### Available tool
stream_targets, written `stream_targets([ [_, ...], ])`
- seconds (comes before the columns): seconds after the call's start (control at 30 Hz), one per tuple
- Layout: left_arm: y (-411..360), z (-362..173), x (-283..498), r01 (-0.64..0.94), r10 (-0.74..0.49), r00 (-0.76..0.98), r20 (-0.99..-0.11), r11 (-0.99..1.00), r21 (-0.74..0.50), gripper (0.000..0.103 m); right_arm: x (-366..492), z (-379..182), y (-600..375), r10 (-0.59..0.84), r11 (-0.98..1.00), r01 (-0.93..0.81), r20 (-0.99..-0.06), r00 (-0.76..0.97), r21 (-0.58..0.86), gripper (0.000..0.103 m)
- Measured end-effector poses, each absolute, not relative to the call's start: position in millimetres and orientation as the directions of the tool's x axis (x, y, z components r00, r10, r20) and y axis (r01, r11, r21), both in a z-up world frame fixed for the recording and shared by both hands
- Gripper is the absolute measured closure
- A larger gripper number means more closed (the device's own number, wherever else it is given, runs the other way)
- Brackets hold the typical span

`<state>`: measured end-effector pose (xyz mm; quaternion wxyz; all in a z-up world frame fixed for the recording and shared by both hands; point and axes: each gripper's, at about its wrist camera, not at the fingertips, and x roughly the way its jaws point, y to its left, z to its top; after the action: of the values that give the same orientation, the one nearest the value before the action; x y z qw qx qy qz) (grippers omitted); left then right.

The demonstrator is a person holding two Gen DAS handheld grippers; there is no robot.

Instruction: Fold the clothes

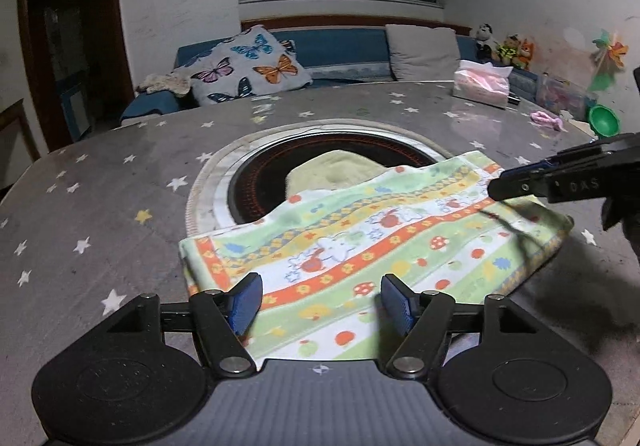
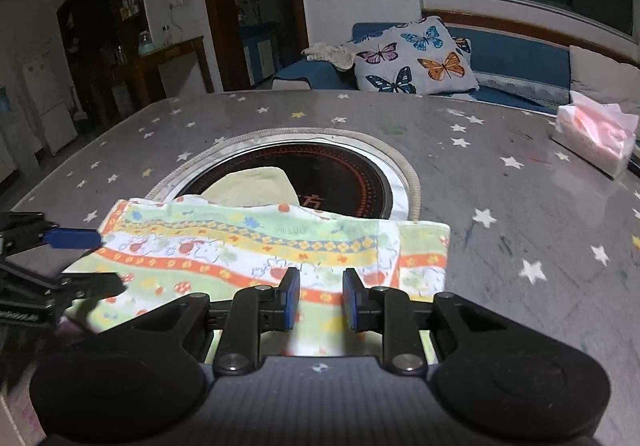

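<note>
A folded cloth with green, yellow and orange cartoon stripes (image 1: 360, 246) lies flat on the star-patterned table, its far edge over a round black hob. It also shows in the right wrist view (image 2: 256, 246). A pale yellow-green cloth (image 1: 340, 170) lies under it on the hob. My left gripper (image 1: 322, 300) is open above the cloth's near edge, holding nothing. My right gripper (image 2: 320, 298) is open, a little narrower, over the cloth's near right part. It enters the left wrist view from the right (image 1: 520, 182), above the cloth's right end.
The round black hob (image 1: 264, 170) is set into the grey table (image 1: 100, 206). A pink tissue pack (image 1: 482, 84) and a green bowl (image 1: 604, 120) stand at the far right. A blue sofa with a butterfly cushion (image 1: 248, 66) is behind the table.
</note>
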<state>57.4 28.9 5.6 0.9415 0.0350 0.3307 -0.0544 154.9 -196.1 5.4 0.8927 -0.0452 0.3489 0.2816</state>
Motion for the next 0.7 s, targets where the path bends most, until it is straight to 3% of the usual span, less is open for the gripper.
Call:
stream_targets([
  [0.2, 43, 4, 54, 0.080, -0.044, 0.775, -0.630, 0.996, 0.028, 0.030, 172, -6, -192, 0.430, 0.858, -0.504, -0.676, 0.599, 0.099, 0.081],
  [0.4, 54, 3, 53, 0.048, -0.021, 0.774, -0.633, 0.999, 0.026, 0.027, 173, 2, -189, 0.423, 0.857, -0.511, -0.664, 0.616, 0.072, 0.074],
  [0.7, 62, 0, 52, 0.022, -0.003, 0.770, -0.638, 1.000, 0.022, 0.025, 132, 14, -172, 0.530, 0.762, -0.643, -0.647, 0.549, 0.079, 0.074],
])
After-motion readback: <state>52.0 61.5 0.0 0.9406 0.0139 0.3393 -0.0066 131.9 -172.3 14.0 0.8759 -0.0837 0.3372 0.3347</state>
